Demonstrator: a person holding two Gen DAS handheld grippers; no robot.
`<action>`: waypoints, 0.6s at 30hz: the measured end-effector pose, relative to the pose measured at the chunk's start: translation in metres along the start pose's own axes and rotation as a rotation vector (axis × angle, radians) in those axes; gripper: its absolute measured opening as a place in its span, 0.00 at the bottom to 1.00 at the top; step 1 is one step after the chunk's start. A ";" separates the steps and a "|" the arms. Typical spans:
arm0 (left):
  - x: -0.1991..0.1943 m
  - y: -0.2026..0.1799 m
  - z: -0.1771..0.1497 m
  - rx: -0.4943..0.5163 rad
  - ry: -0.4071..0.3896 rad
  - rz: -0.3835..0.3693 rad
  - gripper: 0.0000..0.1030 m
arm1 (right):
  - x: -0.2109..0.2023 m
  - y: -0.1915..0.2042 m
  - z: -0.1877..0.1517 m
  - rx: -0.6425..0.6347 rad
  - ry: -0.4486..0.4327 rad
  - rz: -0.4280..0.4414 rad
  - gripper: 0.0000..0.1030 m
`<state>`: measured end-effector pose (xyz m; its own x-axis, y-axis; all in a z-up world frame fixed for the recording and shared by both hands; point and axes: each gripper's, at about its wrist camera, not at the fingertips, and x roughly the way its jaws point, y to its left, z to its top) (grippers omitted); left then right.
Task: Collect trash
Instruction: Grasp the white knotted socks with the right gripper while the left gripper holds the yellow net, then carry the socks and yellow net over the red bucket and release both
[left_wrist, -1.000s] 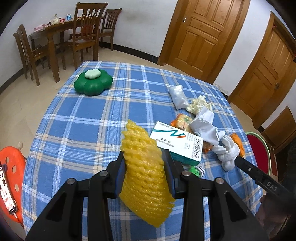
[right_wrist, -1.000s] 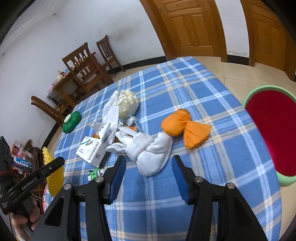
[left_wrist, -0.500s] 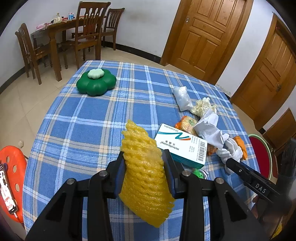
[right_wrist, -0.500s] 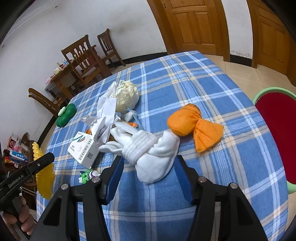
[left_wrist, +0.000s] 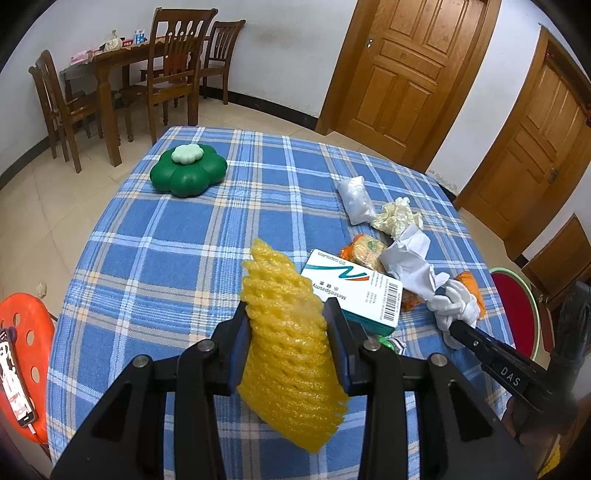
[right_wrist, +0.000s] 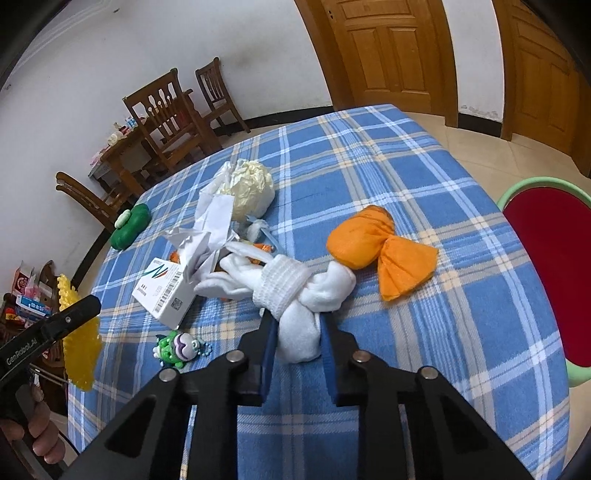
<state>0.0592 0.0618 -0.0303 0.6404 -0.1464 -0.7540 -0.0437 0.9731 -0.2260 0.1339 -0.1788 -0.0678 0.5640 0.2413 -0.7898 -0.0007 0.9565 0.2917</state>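
Note:
My left gripper (left_wrist: 286, 314) is shut on a yellow foam net (left_wrist: 288, 350) and holds it above the blue plaid tablecloth (left_wrist: 155, 240). My right gripper (right_wrist: 297, 321) has its jaws closing on the near end of a white sock bundle (right_wrist: 284, 288), and both pads press on the cloth. Around the bundle lie a medicine box (right_wrist: 164, 291), crumpled white paper (right_wrist: 210, 229), an orange cloth (right_wrist: 380, 251), a pale plastic bag (right_wrist: 251, 188) and a small green toy (right_wrist: 177, 347). The left wrist view also shows a white bag (left_wrist: 354, 199) and a snack wrapper (left_wrist: 365, 249).
A green flower-shaped container (left_wrist: 188, 175) sits at the table's far left. A red stool with a green rim (right_wrist: 546, 288) stands beside the table on the right, an orange stool (left_wrist: 22, 332) on the left. Wooden chairs and a table (left_wrist: 129, 74) stand by the far wall.
My right gripper moved forward around the white sock bundle and its jaws came together on it. The left gripper kept still with the yellow net.

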 end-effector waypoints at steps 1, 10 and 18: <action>-0.001 -0.001 0.000 0.001 -0.002 0.000 0.38 | -0.002 0.000 -0.001 0.001 -0.002 0.005 0.23; -0.011 -0.012 0.000 0.023 -0.019 -0.016 0.38 | -0.035 0.001 -0.008 -0.011 -0.055 0.037 0.23; -0.018 -0.034 0.005 0.062 -0.030 -0.058 0.38 | -0.070 0.000 -0.012 -0.016 -0.130 0.053 0.23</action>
<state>0.0528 0.0323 -0.0055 0.6632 -0.1980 -0.7218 0.0406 0.9725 -0.2294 0.0840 -0.1942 -0.0190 0.6648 0.2697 -0.6966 -0.0462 0.9456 0.3220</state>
